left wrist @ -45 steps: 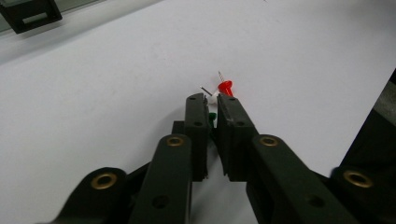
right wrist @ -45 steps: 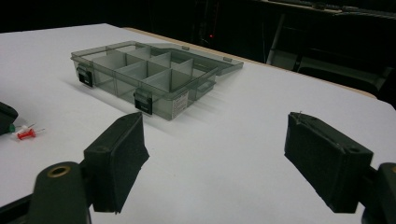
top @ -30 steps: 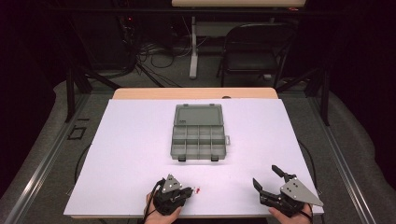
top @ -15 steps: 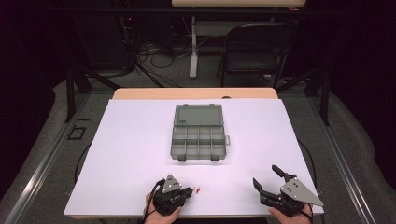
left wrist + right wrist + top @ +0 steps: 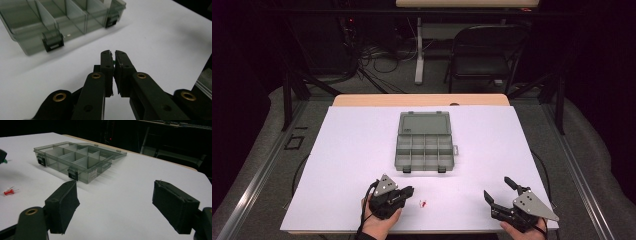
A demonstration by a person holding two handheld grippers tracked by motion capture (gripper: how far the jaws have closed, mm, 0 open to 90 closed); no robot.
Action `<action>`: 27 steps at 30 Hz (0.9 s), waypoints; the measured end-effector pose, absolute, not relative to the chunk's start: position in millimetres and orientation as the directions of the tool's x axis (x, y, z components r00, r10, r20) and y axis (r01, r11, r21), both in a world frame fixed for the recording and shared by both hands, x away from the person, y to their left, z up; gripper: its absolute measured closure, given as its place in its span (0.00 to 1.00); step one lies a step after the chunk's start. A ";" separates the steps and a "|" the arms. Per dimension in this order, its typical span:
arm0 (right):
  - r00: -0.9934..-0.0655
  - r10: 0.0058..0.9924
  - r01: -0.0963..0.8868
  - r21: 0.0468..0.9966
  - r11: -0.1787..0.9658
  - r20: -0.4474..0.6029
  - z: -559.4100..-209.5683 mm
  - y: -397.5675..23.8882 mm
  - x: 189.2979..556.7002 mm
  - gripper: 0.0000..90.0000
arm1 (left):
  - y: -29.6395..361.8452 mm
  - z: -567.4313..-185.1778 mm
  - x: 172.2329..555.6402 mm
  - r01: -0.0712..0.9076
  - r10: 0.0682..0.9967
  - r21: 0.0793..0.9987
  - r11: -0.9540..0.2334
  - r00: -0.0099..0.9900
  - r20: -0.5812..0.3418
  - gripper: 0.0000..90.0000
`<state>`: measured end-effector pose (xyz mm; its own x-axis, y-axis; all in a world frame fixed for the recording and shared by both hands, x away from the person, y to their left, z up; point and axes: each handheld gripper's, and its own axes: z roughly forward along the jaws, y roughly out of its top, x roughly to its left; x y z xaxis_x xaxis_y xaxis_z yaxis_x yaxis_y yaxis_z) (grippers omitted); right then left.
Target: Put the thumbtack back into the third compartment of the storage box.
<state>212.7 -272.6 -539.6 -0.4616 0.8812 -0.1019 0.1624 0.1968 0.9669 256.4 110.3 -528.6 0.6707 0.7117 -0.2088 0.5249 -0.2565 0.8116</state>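
Worktop [image 5: 362, 150] under the high view carries an open grey compartment box [image 5: 424, 148] at its middle, lid folded back, every cell looking bare. Near the front edge the left hand-held gripper [image 5: 408, 190] is clenched, and a red pushpin [image 5: 424, 203] lies on the white sheet just beside its tip, apart from it. The right hand-held gripper [image 5: 498, 190] sits at the front right, released, jaws spread wide with nothing between them. In the left gripper view the left gripper's pads [image 5: 107, 62] press together on a small green thing [image 5: 113, 60], probably another pin, barely showing in the slit; the box with its two latches lies ahead and to the left. In the right gripper view the spread jaws frame the box, the red pin lies on the sheet at far left, and the green bit peeks out at the frame edge. By my reading the sorting has barely begun: one pin is picked up, none is in a cell, and the red one waits.
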 end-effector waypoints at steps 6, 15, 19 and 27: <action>-0.463 0.881 0.163 0.967 0.194 -0.099 -540.0 -272.6 213.1 0.22 | 114.7 -513.6 262.8 0.495 0.723 0.838 -0.230 0.663 -0.193 0.95; -0.465 0.880 0.162 0.967 0.196 -0.100 -540.0 -272.6 213.0 0.22 | 124.5 -488.0 275.1 0.461 0.735 0.867 -0.191 0.653 -0.185 0.95; -0.465 0.880 0.166 0.967 0.195 -0.098 -540.0 -272.4 212.8 0.22 | 125.0 -480.0 279.9 0.451 0.731 0.873 -0.184 0.657 -0.185 0.95; -0.467 0.878 0.165 0.966 0.197 -0.099 -539.9 -271.6 212.5 0.22 | 118.8 -466.4 290.9 0.439 0.720 0.878 -0.193 0.671 -0.177 0.95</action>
<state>212.5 -271.6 -539.9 -0.4674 0.8785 -0.0990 0.1654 0.1968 0.9664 290.9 118.8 -466.4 0.6714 0.7196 -0.1770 0.4385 -0.1933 0.8777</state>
